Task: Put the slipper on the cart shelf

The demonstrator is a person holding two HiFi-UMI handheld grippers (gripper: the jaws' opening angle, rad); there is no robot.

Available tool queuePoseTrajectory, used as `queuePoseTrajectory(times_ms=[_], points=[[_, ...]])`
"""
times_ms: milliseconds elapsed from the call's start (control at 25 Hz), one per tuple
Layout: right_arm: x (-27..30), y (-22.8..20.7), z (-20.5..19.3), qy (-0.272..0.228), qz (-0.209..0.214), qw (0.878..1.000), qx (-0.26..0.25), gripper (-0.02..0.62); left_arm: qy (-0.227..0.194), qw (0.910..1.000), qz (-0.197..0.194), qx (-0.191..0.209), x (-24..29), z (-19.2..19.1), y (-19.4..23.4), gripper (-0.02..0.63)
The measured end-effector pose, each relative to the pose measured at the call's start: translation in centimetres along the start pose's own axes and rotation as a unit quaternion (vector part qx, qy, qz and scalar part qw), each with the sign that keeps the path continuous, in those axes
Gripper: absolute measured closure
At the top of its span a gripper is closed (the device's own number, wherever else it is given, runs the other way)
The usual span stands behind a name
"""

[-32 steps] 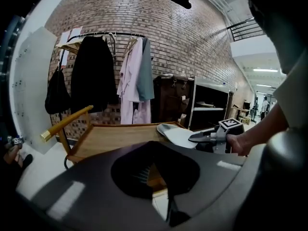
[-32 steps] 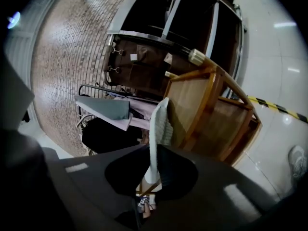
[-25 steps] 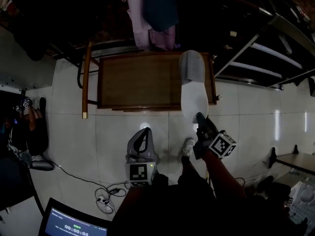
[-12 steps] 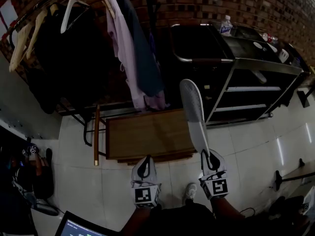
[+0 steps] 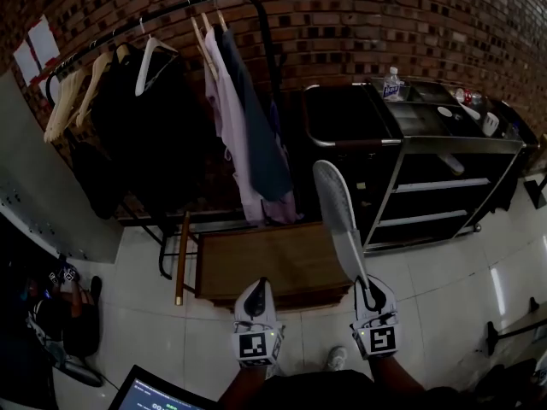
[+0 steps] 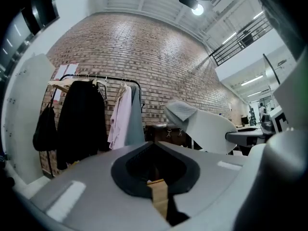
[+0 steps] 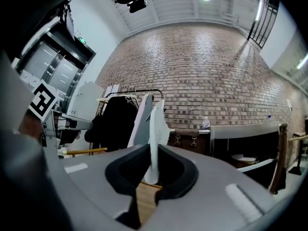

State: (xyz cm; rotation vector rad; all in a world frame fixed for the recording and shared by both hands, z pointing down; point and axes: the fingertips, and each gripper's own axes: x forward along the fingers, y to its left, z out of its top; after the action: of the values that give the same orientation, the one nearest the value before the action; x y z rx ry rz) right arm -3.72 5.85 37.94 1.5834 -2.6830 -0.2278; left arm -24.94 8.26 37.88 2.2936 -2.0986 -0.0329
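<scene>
A white slipper (image 5: pixel 337 210) stands on edge in the air, sole to the left, and its heel end is clamped in my right gripper (image 5: pixel 367 285). It points up toward the black metal cart (image 5: pixel 451 145), whose shelves (image 5: pixel 438 184) lie just right of it. In the right gripper view the slipper (image 7: pixel 156 129) rises straight out of the shut right gripper (image 7: pixel 151 175), with the cart (image 7: pixel 243 134) ahead to the right. My left gripper (image 5: pixel 254 288) hangs beside it on the left, jaws together and empty. The left gripper view shows the left gripper (image 6: pixel 156 171) and the slipper (image 6: pixel 207 129) to its right.
A clothes rack (image 5: pixel 175 14) with hanging garments (image 5: pixel 244 109) stands against the brick wall at the left. Below it sits a low wooden platform (image 5: pixel 265 261). A water bottle (image 5: pixel 391 84) and small items stand on the cart's top. A laptop screen (image 5: pixel 152 395) shows at the bottom left.
Both grippers have risen and the head view has tilted up to the wall. The slipper went from lying over the wooden platform to standing upright next to the cart.
</scene>
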Motion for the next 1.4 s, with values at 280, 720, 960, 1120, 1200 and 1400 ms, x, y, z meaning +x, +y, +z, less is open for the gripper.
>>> queuePoseTrajectory(times_ms=[280, 720, 960, 1120, 1200, 1400], points=[[-2.9, -6.2, -1.6, 0.020, -0.008, 1.000, -0.009, 0.558, -0.003, 0.9999, 0.003, 0.009, 1.7, -0.5, -5.6, 0.592], [-8.7, -19.3, -7.6, 0.100, -0.104, 0.989, 0.024, 0.558, -0.016, 0.9976, -0.062, 0.027, 6.1, 0.1, -16.8, 0.592], [-7.4, -24.6, -13.6, 0.153, -0.120, 0.980, 0.042, 0.557, -0.002, 0.9965, -0.078, 0.028, 10.7, -1.8, -20.6, 0.592], [-4.2, -28.7, -14.9, 0.170, -0.124, 0.976, 0.055, 0.557, -0.005, 0.9961, -0.086, 0.020, 15.4, -2.0, -23.4, 0.592], [-2.2, -30.8, -15.8, 0.171, -0.123, 0.976, 0.054, 0.557, -0.002, 0.9962, -0.086, 0.011, 18.2, -2.8, -24.7, 0.592], [2.2, -35.9, -18.2, 0.197, -0.116, 0.971, 0.076, 0.557, 0.011, 0.9956, -0.093, -0.004, 24.7, -4.3, -27.9, 0.592]])
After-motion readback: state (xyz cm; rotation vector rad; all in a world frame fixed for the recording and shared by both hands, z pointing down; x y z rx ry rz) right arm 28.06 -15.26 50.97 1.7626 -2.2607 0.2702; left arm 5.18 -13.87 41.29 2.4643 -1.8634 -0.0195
